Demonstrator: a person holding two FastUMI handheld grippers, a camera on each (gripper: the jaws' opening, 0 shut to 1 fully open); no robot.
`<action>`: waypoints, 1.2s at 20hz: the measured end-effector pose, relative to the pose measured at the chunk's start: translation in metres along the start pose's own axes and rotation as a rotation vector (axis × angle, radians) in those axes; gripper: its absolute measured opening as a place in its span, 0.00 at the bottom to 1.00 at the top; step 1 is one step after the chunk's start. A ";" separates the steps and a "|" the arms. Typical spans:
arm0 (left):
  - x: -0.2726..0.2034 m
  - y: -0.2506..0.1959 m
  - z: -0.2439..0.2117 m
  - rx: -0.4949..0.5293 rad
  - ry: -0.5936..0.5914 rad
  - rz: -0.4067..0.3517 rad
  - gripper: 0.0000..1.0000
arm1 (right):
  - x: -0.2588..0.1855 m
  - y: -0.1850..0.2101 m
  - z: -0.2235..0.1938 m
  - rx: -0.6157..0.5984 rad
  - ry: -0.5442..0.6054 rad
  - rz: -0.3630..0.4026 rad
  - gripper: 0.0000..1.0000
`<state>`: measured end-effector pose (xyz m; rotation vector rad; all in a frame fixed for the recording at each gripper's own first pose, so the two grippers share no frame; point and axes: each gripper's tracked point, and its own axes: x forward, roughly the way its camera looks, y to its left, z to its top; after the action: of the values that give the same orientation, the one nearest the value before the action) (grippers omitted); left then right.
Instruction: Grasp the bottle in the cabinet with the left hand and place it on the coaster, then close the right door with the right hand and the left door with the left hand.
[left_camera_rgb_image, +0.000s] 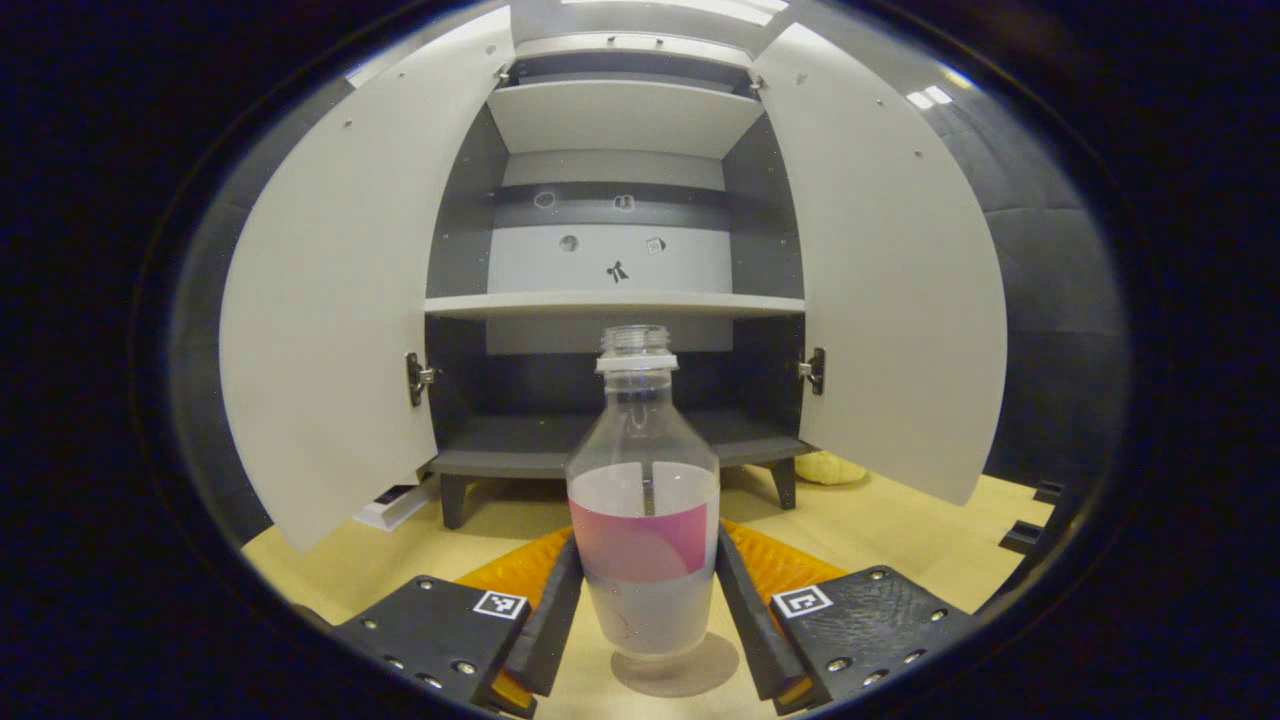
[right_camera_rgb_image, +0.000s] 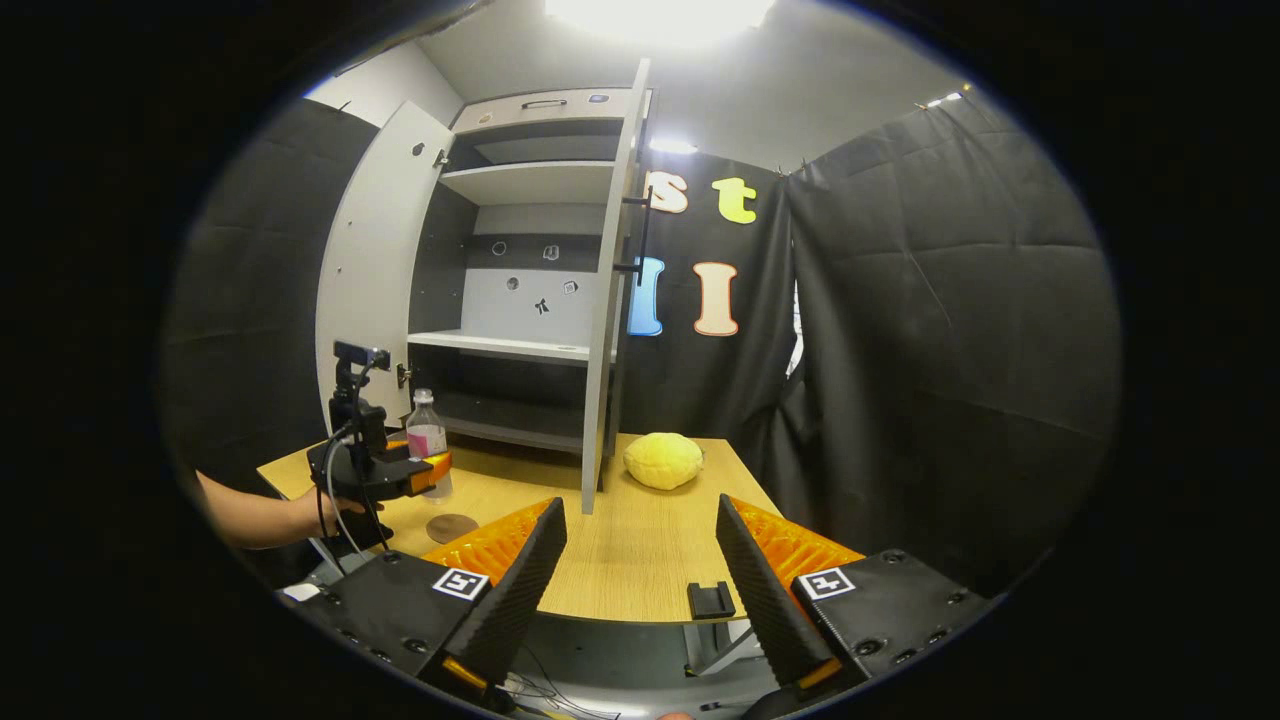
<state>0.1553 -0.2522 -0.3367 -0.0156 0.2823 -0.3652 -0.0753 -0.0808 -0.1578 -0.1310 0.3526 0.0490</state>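
- While the bottle (left_camera_rgb_image: 645, 500) is out of the cabinet (left_camera_rgb_image: 615, 300) and held between the left gripper (left_camera_rgb_image: 645, 600) jaws, I'd say we're mid first step: carrying it to the coaster (right_camera_rgb_image: 452, 526).
- From the left gripper view, both fingers press on the bottle's lower half, around the pink label, so it's a firm grasp. The bottle stands upright, uncapped, with clear liquid in it.
- It looks like it's hovering just above the worktop (left_camera_rgb_image: 900, 530), with a round shadow under its base. Can't tell for sure whether it's touching.
- In the right gripper view, the coaster sits on the worktop nearer the camera than the bottle, so the next move probably calls for bringing the bottle back toward the person and lowering it dead centre, keeping it level so nothing spills.
- The right gripper (right_camera_rgb_image: 640, 590) waits with jaws spread wide, holding nothing, hanging off the worktop's front edge.
- Both doors are still wide open: left door (left_camera_rgb_image: 330, 330), right door (left_camera_rgb_image: 890, 290). Those come later.
- A yellow lumpy thing (right_camera_rgb_image: 663, 460) sits near the right door, maybe in its swing path.
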 end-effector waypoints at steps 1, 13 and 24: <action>0.000 -0.001 -0.007 -0.001 0.011 0.000 0.74 | -0.001 0.000 0.000 0.000 0.002 0.000 0.94; -0.003 -0.014 -0.060 -0.018 0.079 0.005 0.74 | 0.000 -0.002 -0.007 -0.007 0.034 -0.007 0.96; -0.012 -0.019 -0.032 -0.043 0.060 0.025 0.89 | 0.009 -0.003 0.009 0.019 -0.021 -0.008 0.94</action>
<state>0.1294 -0.2649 -0.3629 -0.0437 0.3492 -0.3349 -0.0641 -0.0825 -0.1521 -0.1134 0.3312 0.0392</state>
